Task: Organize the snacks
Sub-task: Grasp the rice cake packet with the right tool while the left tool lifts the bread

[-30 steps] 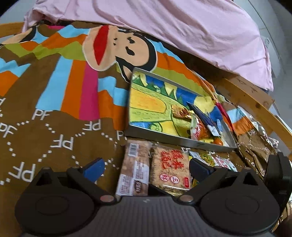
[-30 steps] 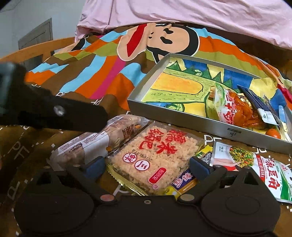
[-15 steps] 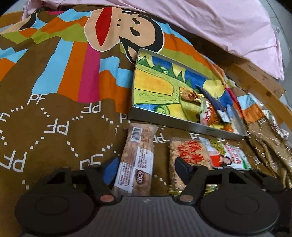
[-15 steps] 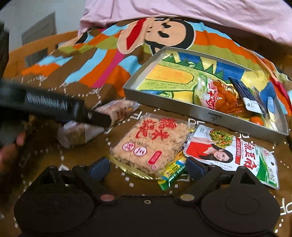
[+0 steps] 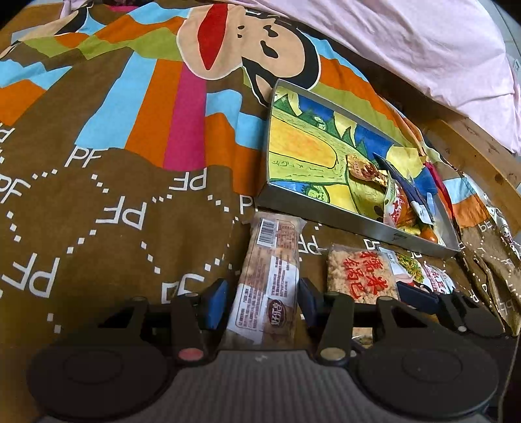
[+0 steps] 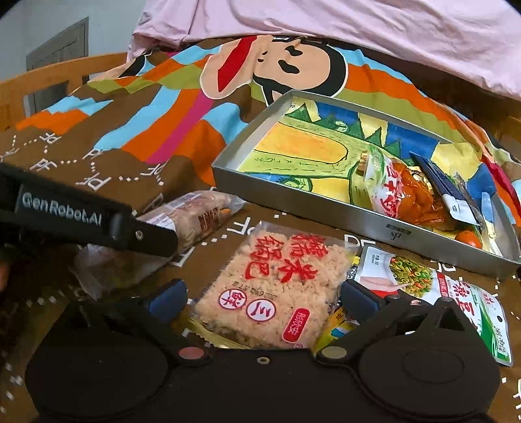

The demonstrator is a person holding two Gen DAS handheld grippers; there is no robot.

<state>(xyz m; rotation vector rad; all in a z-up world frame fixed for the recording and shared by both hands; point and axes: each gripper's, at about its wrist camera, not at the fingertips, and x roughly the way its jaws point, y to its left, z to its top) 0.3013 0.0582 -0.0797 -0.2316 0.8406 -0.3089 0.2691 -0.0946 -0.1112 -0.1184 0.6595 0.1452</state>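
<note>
We see the left claw (image 5: 262, 304) angled downward over a bed, its blue-padded fingers (image 5: 216, 301) straddling a long clear-wrapped brown snack bar with a white label (image 5: 272, 276). The jaws have just been closing and now sit against the bar's two long edges, gripping it while it lies on the brown bedspread printed with white letters and bright stripes (image 5: 107, 201).

The right claw (image 6: 262, 297) also tilts downward. Its jaws stand wide and released, one on each side of a square clear packet of puffed rice cake with red characters (image 6: 276, 286), which lies flat on the bedspread; we cannot see the pads pressing it. From this view the left claw's black arm crosses the left side, over the bar.

Beyond both packets sits a shallow grey metal tray with a colourful drawing inside (image 6: 293, 208), several small snack packets gathered at its right end. A green-and-white pouch (image 6: 449, 293) lies just beside the rice cake. Pink bedding (image 6: 325, 26) is heaped behind.
</note>
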